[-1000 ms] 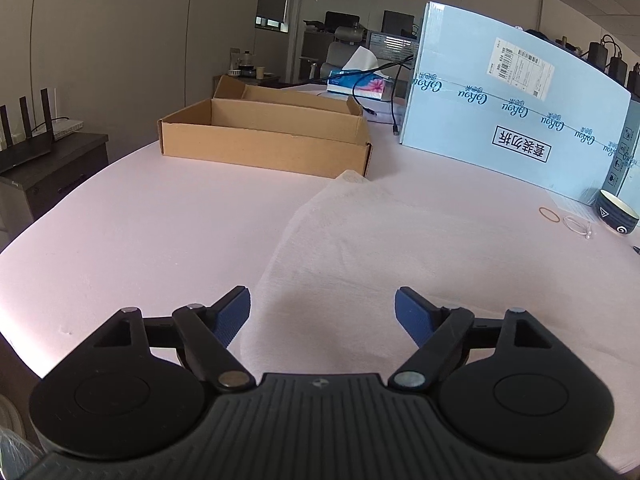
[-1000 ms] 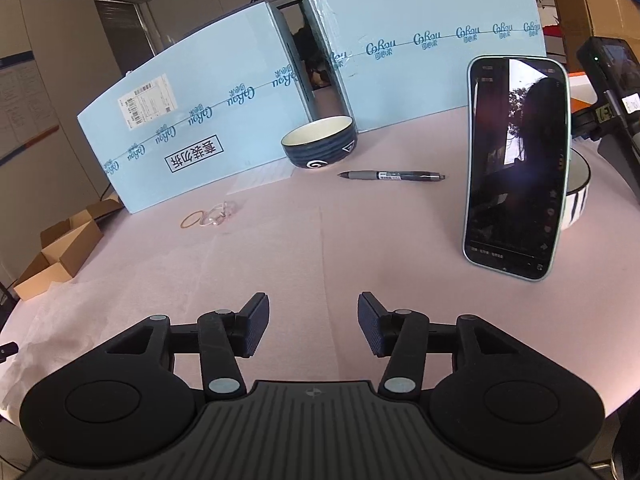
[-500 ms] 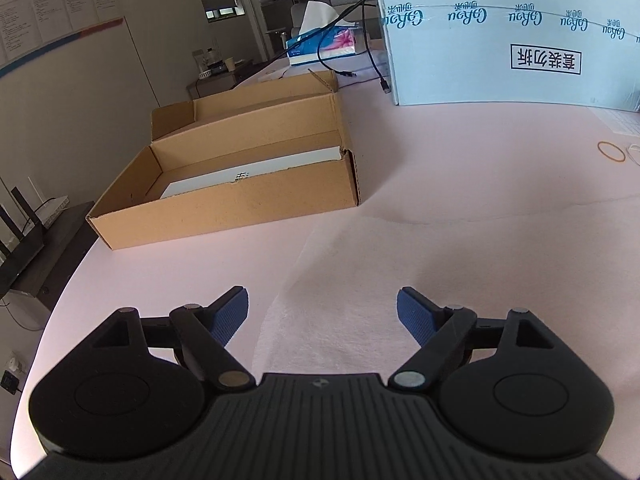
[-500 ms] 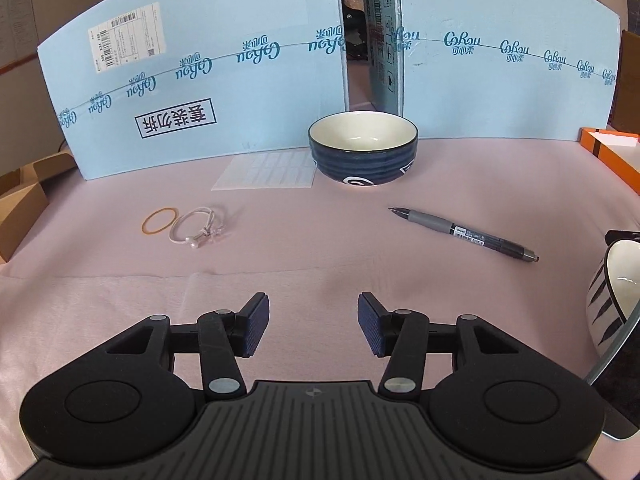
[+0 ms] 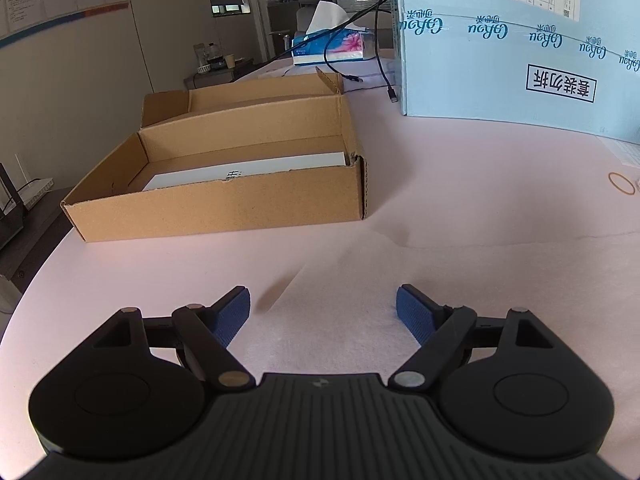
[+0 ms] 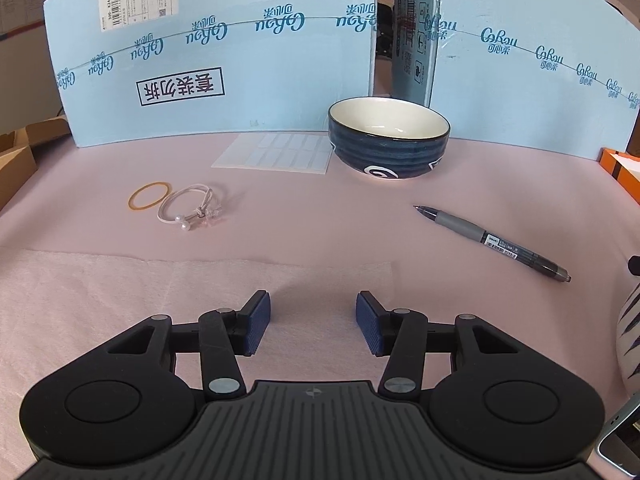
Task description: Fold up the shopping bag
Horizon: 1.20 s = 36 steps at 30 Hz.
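Note:
The shopping bag (image 5: 344,280) is a thin, whitish sheet lying flat on the pink table. In the left wrist view its left edge runs slantwise just inside the left finger. My left gripper (image 5: 323,304) hovers low over that end, its jaws closing, and the pads press on nothing. In the right wrist view the bag (image 6: 120,292) stretches leftward, and its far right corner lies just ahead of my right gripper (image 6: 313,314). Those jaws stand partly apart, easing inward, with only flat bag beneath them.
An open cardboard box (image 5: 224,200) sits ahead of the left gripper, near the table's left edge. Blue cartons (image 6: 240,60) wall off the back. A dark bowl (image 6: 388,140), pen (image 6: 492,240), rubber band (image 6: 150,200), hair tie (image 6: 188,208) and sticker sheet (image 6: 276,156) lie beyond the bag.
Both grippers swung round and sank toward the bag. The left one neared the cardboard box and its jaws narrowed. The right one left the standing phone and now faces the bowl.

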Each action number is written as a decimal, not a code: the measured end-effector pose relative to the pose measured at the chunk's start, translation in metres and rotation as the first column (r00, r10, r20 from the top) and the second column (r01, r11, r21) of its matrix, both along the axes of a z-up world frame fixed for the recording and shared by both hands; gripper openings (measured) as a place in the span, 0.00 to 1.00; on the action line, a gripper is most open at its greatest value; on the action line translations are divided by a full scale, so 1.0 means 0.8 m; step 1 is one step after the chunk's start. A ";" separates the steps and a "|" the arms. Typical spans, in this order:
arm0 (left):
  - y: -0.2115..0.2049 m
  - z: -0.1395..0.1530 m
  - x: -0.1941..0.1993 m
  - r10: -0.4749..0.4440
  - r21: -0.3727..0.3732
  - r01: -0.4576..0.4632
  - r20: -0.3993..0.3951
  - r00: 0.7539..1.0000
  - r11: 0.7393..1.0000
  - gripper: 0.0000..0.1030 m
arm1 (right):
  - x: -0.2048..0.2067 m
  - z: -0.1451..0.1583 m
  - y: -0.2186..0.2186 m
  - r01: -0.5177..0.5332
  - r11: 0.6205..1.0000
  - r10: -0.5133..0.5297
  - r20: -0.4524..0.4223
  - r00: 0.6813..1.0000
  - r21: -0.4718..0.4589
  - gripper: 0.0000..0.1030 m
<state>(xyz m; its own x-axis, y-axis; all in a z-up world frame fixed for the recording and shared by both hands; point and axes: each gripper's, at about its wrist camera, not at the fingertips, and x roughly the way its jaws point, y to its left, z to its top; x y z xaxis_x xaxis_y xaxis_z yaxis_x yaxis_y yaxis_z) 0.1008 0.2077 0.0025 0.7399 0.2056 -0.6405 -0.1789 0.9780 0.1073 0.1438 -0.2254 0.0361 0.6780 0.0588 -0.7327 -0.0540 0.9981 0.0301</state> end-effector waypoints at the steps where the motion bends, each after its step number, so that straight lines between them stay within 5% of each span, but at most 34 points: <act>1: -0.001 0.000 -0.001 -0.011 -0.007 0.011 0.002 1.000 1.000 0.63 | -0.001 -0.001 0.001 -0.006 1.000 0.006 0.007 1.000 -0.009 0.41; 6: -0.031 0.001 -0.003 -0.075 0.039 0.076 -0.006 0.997 0.996 0.14 | -0.009 -0.004 0.009 -0.048 0.998 0.050 0.046 0.998 -0.041 0.26; 8: -0.044 0.001 0.000 -0.089 0.072 0.091 -0.018 0.996 0.993 0.08 | -0.010 -0.003 0.010 -0.054 0.998 0.056 0.046 0.997 -0.039 0.22; 15: -0.045 0.002 -0.004 -0.093 0.031 0.093 0.003 0.996 0.995 0.01 | -0.017 -0.004 -0.002 -0.052 0.999 0.053 0.074 0.996 -0.005 0.02; 23: -0.055 0.008 -0.002 -0.151 -0.046 0.152 0.028 0.988 0.987 0.00 | -0.018 0.001 -0.026 -0.009 1.000 0.007 0.086 0.996 0.026 0.01; 36: -0.088 0.011 0.040 -0.172 0.000 0.172 0.036 0.984 0.985 0.01 | 0.008 0.006 -0.048 0.057 0.996 -0.051 0.092 0.994 -0.063 0.02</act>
<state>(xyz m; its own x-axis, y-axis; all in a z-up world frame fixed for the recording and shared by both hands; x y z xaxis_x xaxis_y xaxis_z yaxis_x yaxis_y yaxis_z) 0.1328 0.1374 0.0114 0.7865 0.0714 -0.6134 -0.0116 0.9948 0.1010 0.1505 -0.2638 0.0409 0.7423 -0.0257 -0.6696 0.0004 0.9993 -0.0379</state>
